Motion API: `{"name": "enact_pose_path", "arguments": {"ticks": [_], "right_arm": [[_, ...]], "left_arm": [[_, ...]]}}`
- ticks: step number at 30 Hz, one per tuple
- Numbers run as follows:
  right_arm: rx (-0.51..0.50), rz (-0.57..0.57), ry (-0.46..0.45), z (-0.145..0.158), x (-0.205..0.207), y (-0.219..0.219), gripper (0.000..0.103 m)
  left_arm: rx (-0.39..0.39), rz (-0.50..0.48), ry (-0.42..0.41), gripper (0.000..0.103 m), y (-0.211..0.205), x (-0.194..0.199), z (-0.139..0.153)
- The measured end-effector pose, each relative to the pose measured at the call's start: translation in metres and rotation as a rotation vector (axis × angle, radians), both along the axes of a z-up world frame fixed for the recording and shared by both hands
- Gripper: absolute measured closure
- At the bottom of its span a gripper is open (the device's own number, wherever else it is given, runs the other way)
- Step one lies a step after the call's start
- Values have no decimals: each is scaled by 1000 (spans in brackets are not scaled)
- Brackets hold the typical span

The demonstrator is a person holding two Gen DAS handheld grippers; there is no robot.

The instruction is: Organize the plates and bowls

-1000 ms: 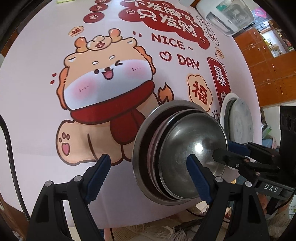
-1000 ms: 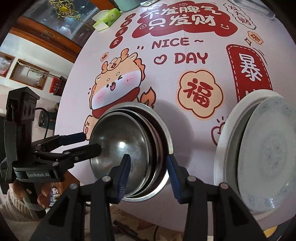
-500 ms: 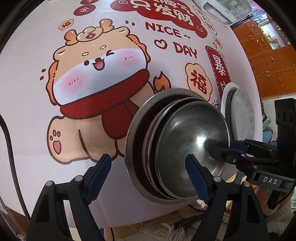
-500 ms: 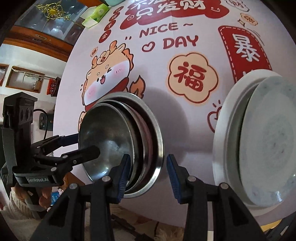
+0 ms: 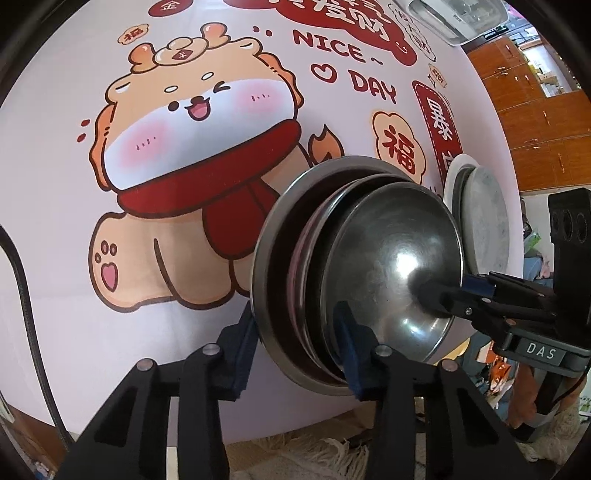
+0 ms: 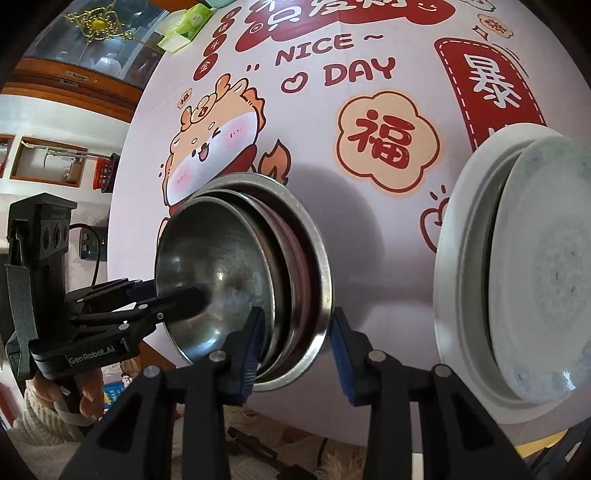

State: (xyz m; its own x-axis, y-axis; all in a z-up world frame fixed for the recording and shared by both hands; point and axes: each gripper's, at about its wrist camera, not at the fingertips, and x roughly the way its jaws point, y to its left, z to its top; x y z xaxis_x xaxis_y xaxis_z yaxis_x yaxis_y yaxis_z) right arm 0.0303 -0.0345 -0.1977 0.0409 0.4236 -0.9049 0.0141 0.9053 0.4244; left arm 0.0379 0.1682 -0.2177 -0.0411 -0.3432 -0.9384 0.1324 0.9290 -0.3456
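Observation:
A stack of nested metal bowls [image 5: 369,258] [image 6: 236,273] rests on the printed tablecloth near its front edge. My left gripper [image 5: 297,350] is closing. One pad lies against the outside of the bottom bowl's rim and the other inside the top bowl. From the other side my right gripper [image 6: 297,350] straddles the rim and is closing. One finger reaches into the top bowl, and a sliver of cloth shows by the outer pad. Each gripper appears in the other's view, the right gripper [image 5: 454,291] and the left gripper [image 6: 162,295]. To the right of the bowls stand stacked white plates [image 6: 517,277] [image 5: 480,229].
The round table's cloth [image 5: 184,258] carries a cartoon dragon and red lettering. Green and white boxes [image 6: 184,33] sit at its far edge, and a white appliance [image 5: 454,14] stands there too. A black cable [image 5: 22,295] hangs at the left. Wooden cabinets [image 5: 535,110] stand beyond. A hand [image 6: 88,391] holds the left gripper.
The left jaws have come in from wide apart onto the bowl stack's rim. The right jaws have narrowed a little around the opposite rim. Both cameras have edged closer to the bowls.

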Motion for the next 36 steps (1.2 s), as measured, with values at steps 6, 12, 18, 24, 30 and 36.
{"name": "enact_pose_path", "arguments": {"ticks": [6, 12, 18, 24, 30, 36], "right_arm": [[-17, -5, -7, 3, -2, 2, 68], [-22, -13, -44, 19, -6, -2, 68], [-29, -58, -102, 43, -16, -22, 68], [-42, -157, -154, 66, -36, -68, 68], [-90, -244, -191, 81, -53, -124, 68], [-160, -260, -196, 80, -56, -171, 68]], "left_arm": [[11, -2, 2, 64, -3, -5, 4], [6, -5, -38, 64, -6, -5, 25], [-4, -53, -103, 64, -25, -2, 56], [-29, -140, -166, 64, -75, 2, 85], [-64, -219, -191, 64, -143, 13, 100], [-67, -257, -189, 64, -207, 20, 91]]}}
